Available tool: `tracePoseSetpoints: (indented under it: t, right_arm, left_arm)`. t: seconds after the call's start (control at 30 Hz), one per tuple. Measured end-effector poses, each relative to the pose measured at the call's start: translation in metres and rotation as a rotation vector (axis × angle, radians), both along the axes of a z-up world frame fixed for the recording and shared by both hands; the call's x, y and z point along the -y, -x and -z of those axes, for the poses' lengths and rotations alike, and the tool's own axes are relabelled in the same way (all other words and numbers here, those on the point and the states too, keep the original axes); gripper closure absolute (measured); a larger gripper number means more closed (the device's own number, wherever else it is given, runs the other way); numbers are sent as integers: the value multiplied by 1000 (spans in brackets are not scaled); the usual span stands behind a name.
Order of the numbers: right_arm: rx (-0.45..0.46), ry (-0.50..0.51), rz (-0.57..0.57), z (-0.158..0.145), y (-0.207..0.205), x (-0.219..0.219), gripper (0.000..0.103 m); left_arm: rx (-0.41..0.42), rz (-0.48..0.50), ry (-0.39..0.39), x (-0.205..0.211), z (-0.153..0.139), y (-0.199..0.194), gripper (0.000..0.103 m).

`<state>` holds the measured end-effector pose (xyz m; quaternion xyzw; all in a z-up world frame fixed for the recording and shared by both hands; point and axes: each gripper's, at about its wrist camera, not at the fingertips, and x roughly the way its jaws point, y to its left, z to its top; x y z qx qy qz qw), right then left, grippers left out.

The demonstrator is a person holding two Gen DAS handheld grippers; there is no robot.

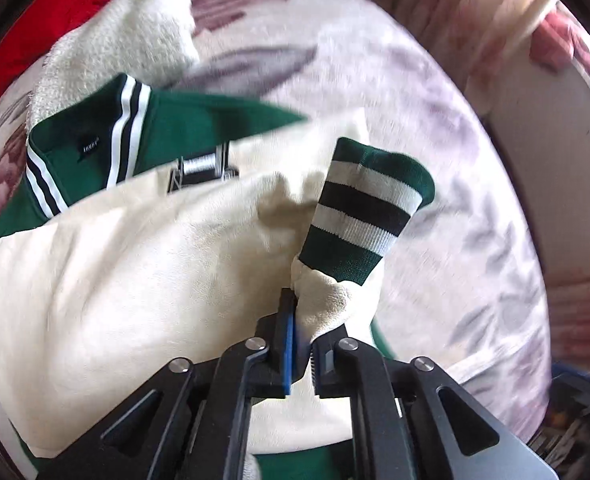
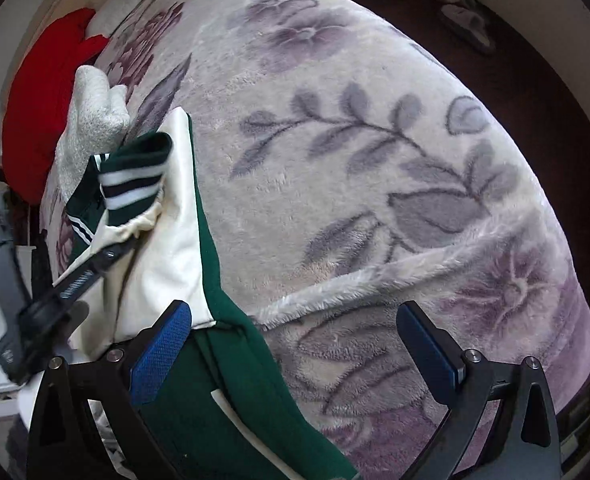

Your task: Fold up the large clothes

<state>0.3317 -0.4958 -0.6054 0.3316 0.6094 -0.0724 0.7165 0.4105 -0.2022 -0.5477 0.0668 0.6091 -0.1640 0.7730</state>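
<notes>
1. Jacket (image 1: 199, 120), green with cream sleeves, lies on the floral blanket (image 1: 435, 140) with its collar toward the white towel (image 1: 135, 28) and red cloth (image 1: 67, 4).
2. Left gripper (image 1: 301, 344) has its fingers clamped on the cream sleeve (image 1: 327, 300) just below the striped cuff (image 1: 371, 208), holding it over the jacket body.
3. Right gripper (image 2: 295, 344) stands with fingers wide apart, gripping nothing, above the jacket's edge.
4. Judging by this, folding is at an early stage: one sleeve is being brought across, while the body folds are not yet done.
</notes>
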Motion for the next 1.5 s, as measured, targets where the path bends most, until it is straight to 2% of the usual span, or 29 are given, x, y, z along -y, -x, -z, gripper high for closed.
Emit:
tracePoseSetpoints:
  t: [0.07, 0.1, 0.13, 0.17, 0.2, 0.27, 0.37, 0.43, 0.5, 0.57, 0.6, 0.63, 0.67, 0.7, 0.73, 0.8, 0.83, 0.87, 0.9, 0.93, 0.97, 1.0, 1.07, 1.17, 1.23, 1.33, 1.4, 1.5]
  right_arm:
    - [0, -39, 9, 1, 5, 10, 0]
    - [6, -66, 9, 1, 5, 15, 0]
    - [11, -83, 10, 0, 5, 18, 0]
    - [23, -111, 10, -1, 2, 22, 0]
    - [34, -141, 10, -3, -3, 25, 0]
    - [45, -195, 3, -5, -16, 28, 0]
    - [65, -265, 2, -6, -45, 24, 0]
    - [83, -309, -23, -1, -76, 12, 0]
    - [74, -344, -70, 11, -108, -4, 0]
    - [41, -372, -110, 26, -137, -23, 0]
    - [19, -404, -144, 36, -153, -37, 2]
    - [21, -432, -149, 41, -159, -45, 21]
    - [9, -431, -156, 47, -170, -58, 75]
    - [-7, -400, -163, 47, -175, -67, 99]
    - [2, -396, -156, 43, -177, -73, 99]
    - [74, -460, -131, 26, -175, -79, 100]
    - [97, -451, -143, 17, -174, -81, 100]
    - [81, -397, -165, 16, -173, -83, 100]
    - [20, -328, -196, 24, -172, -85, 99]
    - [-122, -250, -239, 46, -170, -87, 94]
    - [-208, -233, -245, 61, -166, -86, 84]
    - [-264, -231, -239, 67, -162, -83, 75]
    - [-253, -253, -218, 52, -159, -73, 49]
    - [-155, -266, -185, 8, -160, -51, 33]
    - [-131, -273, -161, -4, -172, -36, 32]
    - [-136, -278, -161, 11, -203, -23, 32]
    - [-150, -316, -150, 39, -232, -20, 32]
    - [-171, -457, -151, 85, -262, -28, 32]
  left_arm:
    - [7, 1, 22, -5, -10, 7, 84]
    - [-3, -4, 35, -11, -15, 9, 68]
    - [-13, -8, 47, -11, -18, 15, 39]
    - [-34, -12, 83, -17, -25, 16, 16]
    - [-55, -24, 150, -28, -34, 22, 0]
    - [-78, -51, 231, -43, -46, 28, 0]
    - [-68, -130, 238, -91, -63, 36, 0]
    - [-34, -206, 184, -129, -68, 33, 0]
    - [9, -308, 86, -178, -64, 26, 0]
    - [35, -439, -80, -240, -47, 14, 0]
    - [36, -495, -132, -267, -37, 10, 0]
    - [30, -531, -161, -288, -27, 6, 0]
    - [14, -565, -184, -307, -15, 4, 0]
    - [-10, -604, -206, -331, 2, 0, 0]
    - [-19, -622, -204, -344, 11, -2, 0]
    - [-38, -645, -181, -364, 35, -10, 0]
    - [-44, -643, -170, -366, 43, -15, 0]
    - [-46, -637, -151, -369, 49, -18, 0]
    - [-52, -633, -119, -372, 58, -22, 0]
    - [-57, -639, -103, -373, 62, -23, 0]
    - [-59, -645, -89, -374, 62, -25, 0]
    - [-58, -645, -84, -376, 59, -25, 0]
    - [6, -636, -99, -376, 38, -22, 0]
    - [148, -644, -89, -372, -5, -3, 0]
    - [239, -660, -63, -367, -32, 15, 0]
    - [320, -657, -86, -352, -59, 32, 0]
    - [365, -654, -134, -340, -70, 48, 0]
    - [403, -655, -251, -309, -76, 77, 0]
